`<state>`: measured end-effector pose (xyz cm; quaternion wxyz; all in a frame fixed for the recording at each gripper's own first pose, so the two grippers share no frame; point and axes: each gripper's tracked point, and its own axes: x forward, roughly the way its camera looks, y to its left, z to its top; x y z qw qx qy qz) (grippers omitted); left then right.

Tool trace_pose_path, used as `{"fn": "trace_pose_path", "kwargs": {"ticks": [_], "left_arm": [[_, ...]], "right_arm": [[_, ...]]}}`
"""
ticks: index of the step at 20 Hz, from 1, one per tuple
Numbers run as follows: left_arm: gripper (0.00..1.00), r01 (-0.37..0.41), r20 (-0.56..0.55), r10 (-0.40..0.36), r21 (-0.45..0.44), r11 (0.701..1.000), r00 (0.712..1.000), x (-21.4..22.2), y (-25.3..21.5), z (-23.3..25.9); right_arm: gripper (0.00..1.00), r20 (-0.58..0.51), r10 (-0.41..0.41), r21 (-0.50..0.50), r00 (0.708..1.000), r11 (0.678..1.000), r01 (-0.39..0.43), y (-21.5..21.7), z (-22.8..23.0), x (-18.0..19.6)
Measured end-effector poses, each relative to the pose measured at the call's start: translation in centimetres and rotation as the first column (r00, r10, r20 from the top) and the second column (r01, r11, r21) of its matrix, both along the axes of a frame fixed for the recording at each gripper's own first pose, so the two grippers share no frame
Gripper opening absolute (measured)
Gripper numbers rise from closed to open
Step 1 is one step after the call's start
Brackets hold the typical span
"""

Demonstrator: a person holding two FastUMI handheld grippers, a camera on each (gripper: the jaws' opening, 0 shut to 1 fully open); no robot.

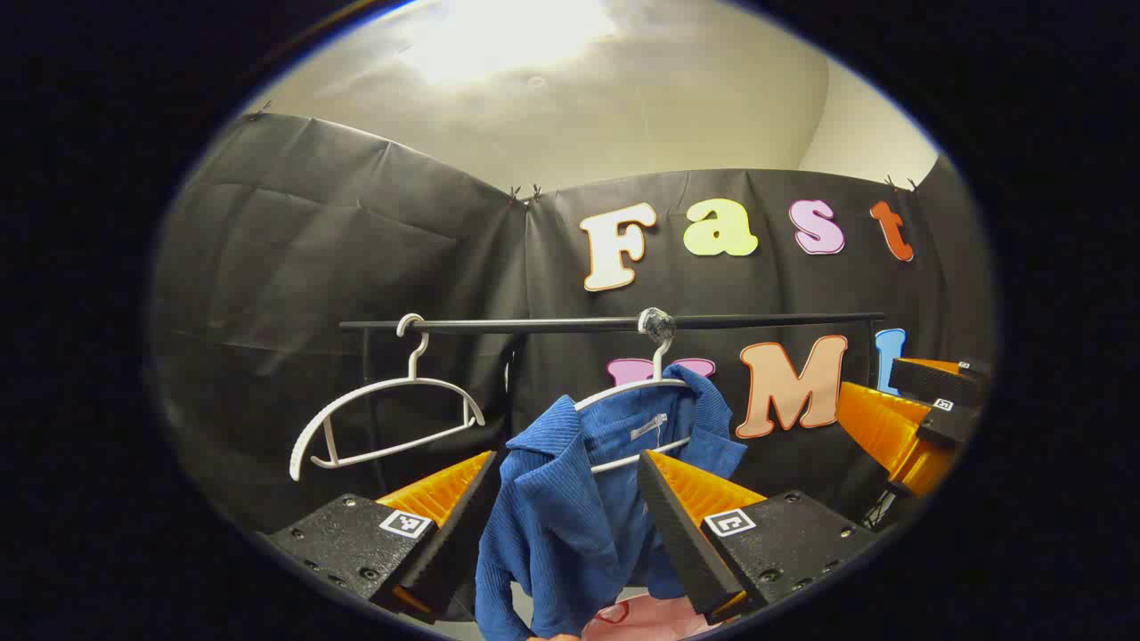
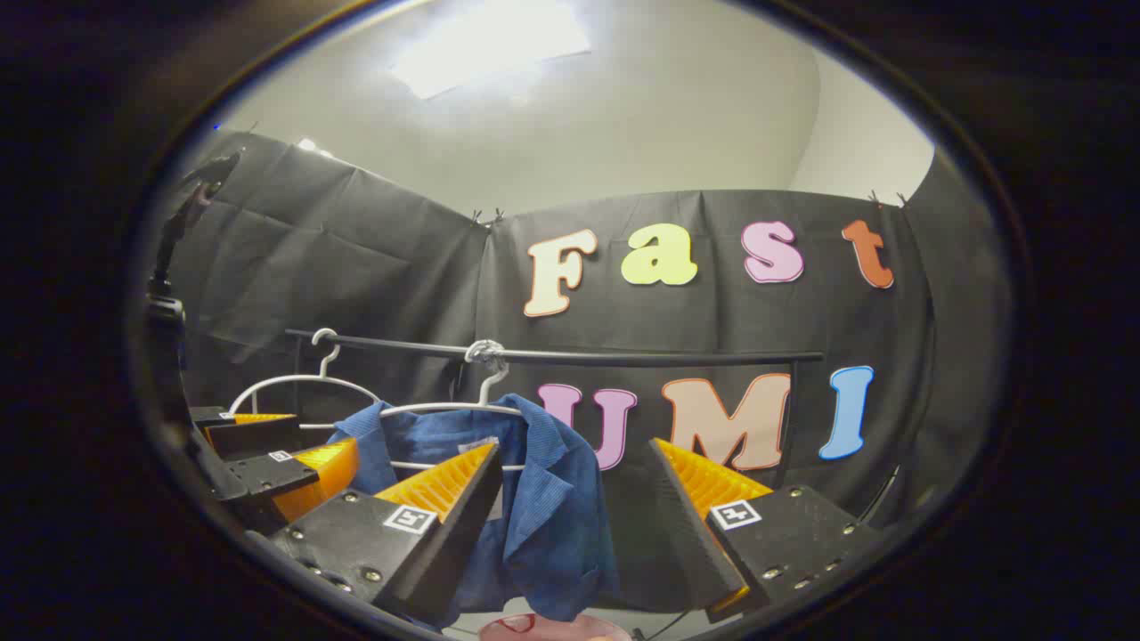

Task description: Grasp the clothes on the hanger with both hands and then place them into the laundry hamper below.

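Note:
A blue ribbed garment (image 1: pixel 561 516) hangs on a white hanger (image 1: pixel 634 386) from a black rail (image 1: pixel 757 319). My left gripper (image 1: pixel 566 456) is open, its wide-spread fingers framing the garment's collar and left shoulder without pressing on it. In the right gripper view the same garment (image 2: pixel 548 525) drapes off its hanger (image 2: pixel 445 409). My right gripper (image 2: pixel 574 445) is open too, with the garment's right shoulder between its fingers. Each gripper appears beside the other: the right gripper (image 1: pixel 922 414) and the left gripper (image 2: pixel 267 467). A pink hamper (image 1: pixel 646 619) sits below the garment.
An empty white hanger (image 1: pixel 383 418) hangs on the same rail to the left of the garment, seen again as the hanger (image 2: pixel 298 381). The rail (image 2: pixel 623 358) runs in front of the black booth wall. The pink hamper rim (image 2: pixel 552 628) shows at the bottom.

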<state>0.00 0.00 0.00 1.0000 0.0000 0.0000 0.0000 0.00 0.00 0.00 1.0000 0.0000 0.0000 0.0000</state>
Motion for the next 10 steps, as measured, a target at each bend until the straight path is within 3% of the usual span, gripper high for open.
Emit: {"fn": "trace_pose_path", "kwargs": {"ticks": [10], "left_arm": [[0.94, 0.026, 0.016, -0.026, -0.002, 1.000, 1.000, -0.9, 0.0, 0.6]], "right_arm": [[0.94, -0.015, 0.003, -0.025, 1.000, 1.000, -0.003, 1.1, -0.4, -0.5]]}}
